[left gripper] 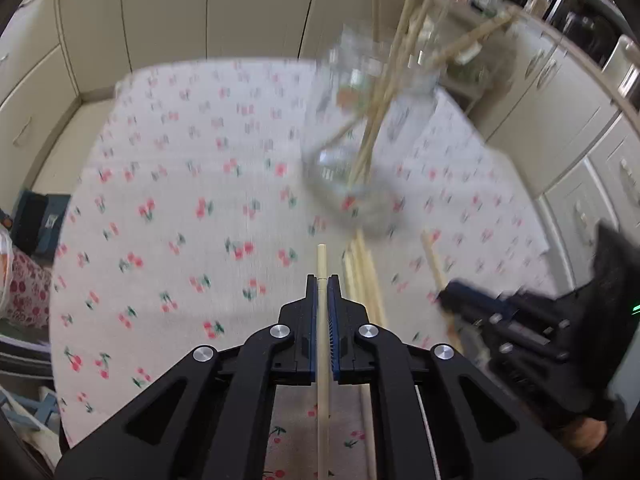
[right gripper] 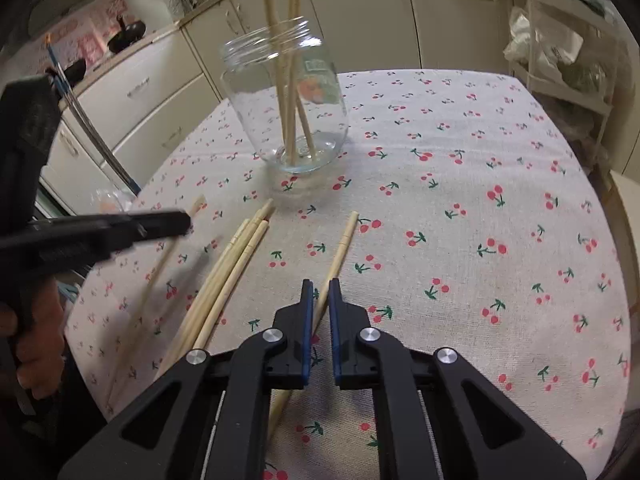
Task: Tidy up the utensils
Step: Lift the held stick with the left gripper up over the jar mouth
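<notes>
A: Biggest first?
B: The table (right gripper: 460,220), under a cherry-print cloth (left gripper: 160,208), with pale cabinets (left gripper: 168,12) behind it.

A: Next?
B: A clear glass jar (right gripper: 286,104) stands upright toward the far side of the cloth. Several chopsticks stand in it, leaning and poking out past the rim. The left wrist view shows the jar blurred.

A: The grippers?
B: The left gripper (left gripper: 322,280) is clenched on a single chopstick (left gripper: 322,360) that runs lengthwise between its blue pads, the tip sticking out just past the fingertips. From the right wrist view that gripper sits at the left edge, raised above the cloth, with a hand (right gripper: 36,340) wrapped round its grip.

A: And the right one?
B: The right gripper (right gripper: 319,286) hangs low over the near part of the cloth. Its jaws are slightly apart, with a loose stick (right gripper: 340,252) lying on the cloth in the gap. I cannot tell whether the pads touch it.

A: Anything else loose?
B: A bundle (right gripper: 228,276) of sticks lies side by side on the cloth, left of that stick and in front of the jar. One more stick (right gripper: 160,268) lies further left, partly hidden by the left gripper
</notes>
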Motion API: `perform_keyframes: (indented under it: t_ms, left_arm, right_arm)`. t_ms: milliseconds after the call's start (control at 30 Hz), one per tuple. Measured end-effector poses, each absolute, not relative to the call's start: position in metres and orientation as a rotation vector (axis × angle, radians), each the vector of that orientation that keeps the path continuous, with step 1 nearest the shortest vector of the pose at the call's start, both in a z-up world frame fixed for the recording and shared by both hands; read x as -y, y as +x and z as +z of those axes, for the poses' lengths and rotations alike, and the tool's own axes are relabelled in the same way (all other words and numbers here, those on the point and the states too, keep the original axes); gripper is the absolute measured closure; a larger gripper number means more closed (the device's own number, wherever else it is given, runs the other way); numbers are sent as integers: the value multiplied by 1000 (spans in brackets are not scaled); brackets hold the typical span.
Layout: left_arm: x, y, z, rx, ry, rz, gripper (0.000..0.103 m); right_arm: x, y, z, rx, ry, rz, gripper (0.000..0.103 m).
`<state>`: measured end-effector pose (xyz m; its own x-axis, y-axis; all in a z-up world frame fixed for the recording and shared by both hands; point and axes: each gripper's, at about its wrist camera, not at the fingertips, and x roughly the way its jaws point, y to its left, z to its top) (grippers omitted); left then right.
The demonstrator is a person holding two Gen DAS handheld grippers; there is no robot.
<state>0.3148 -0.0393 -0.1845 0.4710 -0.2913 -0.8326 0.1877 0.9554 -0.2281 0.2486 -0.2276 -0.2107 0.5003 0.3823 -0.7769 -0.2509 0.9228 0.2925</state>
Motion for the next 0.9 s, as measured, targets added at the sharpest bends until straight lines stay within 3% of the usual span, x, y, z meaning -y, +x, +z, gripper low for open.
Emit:
perform_keyframes:
  t_ms: [267,433,633,900]
  left_arm:
    - [39,330,-75,-564,-230,-343,98]
    - [48,355,-33,-364,-279,-287,98]
    - [59,379,-4,-205,-295,-204,98]
    - [77,380,-4,-187,-202,-208,98]
  right_arm:
    - [227,249,-211,-970,162,396,95]
    - [231,250,-212,-973,200,408,95]
    - [237,252,-214,-977,244,424,95]
    - [237,254,-214,-981,259,434,95]
